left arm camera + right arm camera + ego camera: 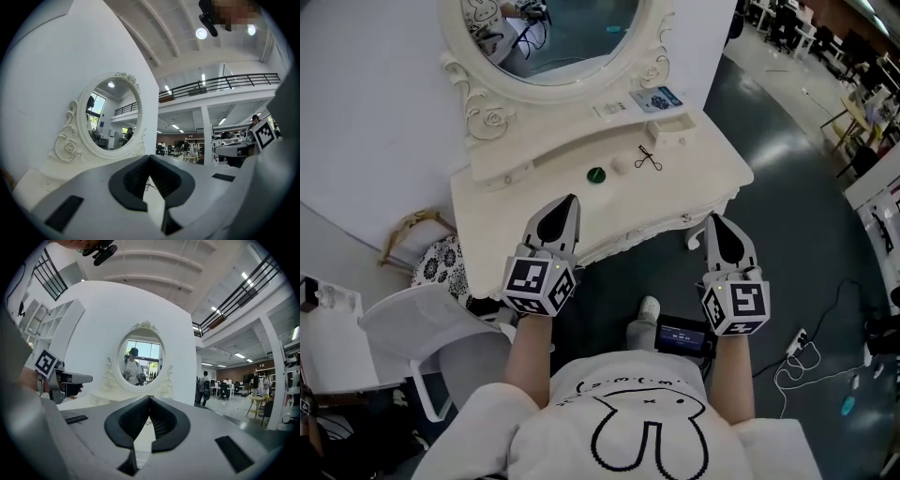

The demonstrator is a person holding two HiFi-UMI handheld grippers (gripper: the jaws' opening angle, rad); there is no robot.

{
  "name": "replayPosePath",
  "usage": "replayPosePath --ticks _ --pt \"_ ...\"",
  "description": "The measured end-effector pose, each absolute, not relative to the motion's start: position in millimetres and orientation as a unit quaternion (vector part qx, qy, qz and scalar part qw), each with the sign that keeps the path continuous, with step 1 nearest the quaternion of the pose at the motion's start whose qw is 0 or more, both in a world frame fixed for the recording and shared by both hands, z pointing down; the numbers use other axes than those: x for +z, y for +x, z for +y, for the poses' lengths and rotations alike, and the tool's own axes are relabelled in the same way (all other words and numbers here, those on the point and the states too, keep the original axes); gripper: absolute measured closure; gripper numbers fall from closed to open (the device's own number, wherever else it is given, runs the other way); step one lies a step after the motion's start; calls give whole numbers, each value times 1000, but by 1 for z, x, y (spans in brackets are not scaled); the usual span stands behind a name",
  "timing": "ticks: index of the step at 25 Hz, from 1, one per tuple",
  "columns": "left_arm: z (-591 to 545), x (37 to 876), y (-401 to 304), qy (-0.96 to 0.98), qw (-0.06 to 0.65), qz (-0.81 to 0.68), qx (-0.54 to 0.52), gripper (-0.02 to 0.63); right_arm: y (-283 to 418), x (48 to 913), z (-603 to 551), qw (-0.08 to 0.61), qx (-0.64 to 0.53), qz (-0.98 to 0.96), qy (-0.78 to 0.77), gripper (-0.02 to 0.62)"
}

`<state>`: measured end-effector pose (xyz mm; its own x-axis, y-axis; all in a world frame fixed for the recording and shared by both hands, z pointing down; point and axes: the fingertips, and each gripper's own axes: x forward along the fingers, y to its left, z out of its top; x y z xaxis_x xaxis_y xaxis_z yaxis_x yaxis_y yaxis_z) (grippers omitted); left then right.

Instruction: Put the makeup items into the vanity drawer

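A white vanity (pixel 703 173) with an oval mirror (pixel 553 37) stands ahead of me. On its top lie a small green round item (pixel 596 174), a pale round item (pixel 619 165) and a black eyelash curler (pixel 648 158). A small drawer (pixel 670 129) juts out of the raised back tier at the right. My left gripper (pixel 572 200) (pixel 149 157) hovers over the table's front edge, shut and empty, short of the green item. My right gripper (pixel 712 218) (pixel 149 397) hangs just off the front right corner, also shut with nothing in it.
A white chair (pixel 422 319) and a patterned stool (pixel 441 262) stand to the left of the vanity. A black device (pixel 680 335) sits on the floor by a foot (pixel 649 307). Cables and a power strip (pixel 797 342) lie on the floor at the right.
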<state>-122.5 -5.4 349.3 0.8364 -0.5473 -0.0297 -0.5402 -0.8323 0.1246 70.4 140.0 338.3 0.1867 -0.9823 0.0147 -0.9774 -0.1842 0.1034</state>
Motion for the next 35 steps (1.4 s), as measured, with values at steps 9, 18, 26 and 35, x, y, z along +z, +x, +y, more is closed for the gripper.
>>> replayPosePath --ticks 9,18,26,35 --pt "-62 349 -46 940 55 -337 -29 601 160 342 60 39 -18 -679 733 581" --pt "-101 356 -8 913 58 -402 -24 601 211 358 -17 45 13 -730 682 581" --pt "-119 367 -13 895 63 -441 -7 600 210 381 -67 51 52 -755 651 581" --pt "-157 378 -56 866 73 -494 1 600 198 410 -117 70 83 -770 629 582"
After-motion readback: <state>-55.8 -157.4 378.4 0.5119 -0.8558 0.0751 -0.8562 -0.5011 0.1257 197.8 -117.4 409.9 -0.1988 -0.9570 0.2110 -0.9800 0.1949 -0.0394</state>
